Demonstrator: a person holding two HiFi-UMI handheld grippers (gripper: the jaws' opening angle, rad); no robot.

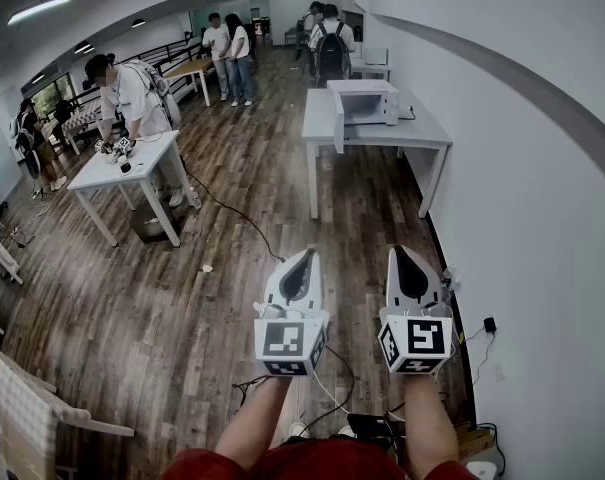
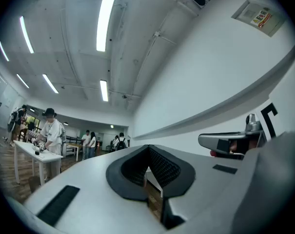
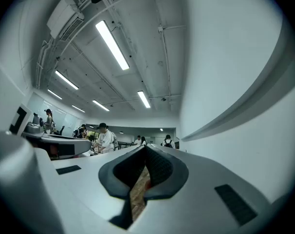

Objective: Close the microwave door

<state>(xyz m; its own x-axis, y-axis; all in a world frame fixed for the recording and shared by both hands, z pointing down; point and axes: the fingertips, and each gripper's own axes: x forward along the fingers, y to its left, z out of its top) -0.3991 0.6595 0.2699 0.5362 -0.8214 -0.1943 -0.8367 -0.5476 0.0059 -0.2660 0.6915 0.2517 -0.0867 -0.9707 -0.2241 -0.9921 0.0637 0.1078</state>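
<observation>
Head view looks down the room; gripper views (tilted upward) share its distant people [image 1: 230,46].

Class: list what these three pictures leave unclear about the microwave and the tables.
Microwave buttons and inside: head view, too far and small.
Microwave in gripper views: not made out past left gripper and right gripper.
Items on the white table: head view, too small.

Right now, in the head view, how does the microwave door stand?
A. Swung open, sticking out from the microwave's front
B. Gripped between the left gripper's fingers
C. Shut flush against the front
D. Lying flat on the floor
A: the door juts out toward the camera from the picture-left side of the microwave, which sits on the grey table by the wall.
</observation>
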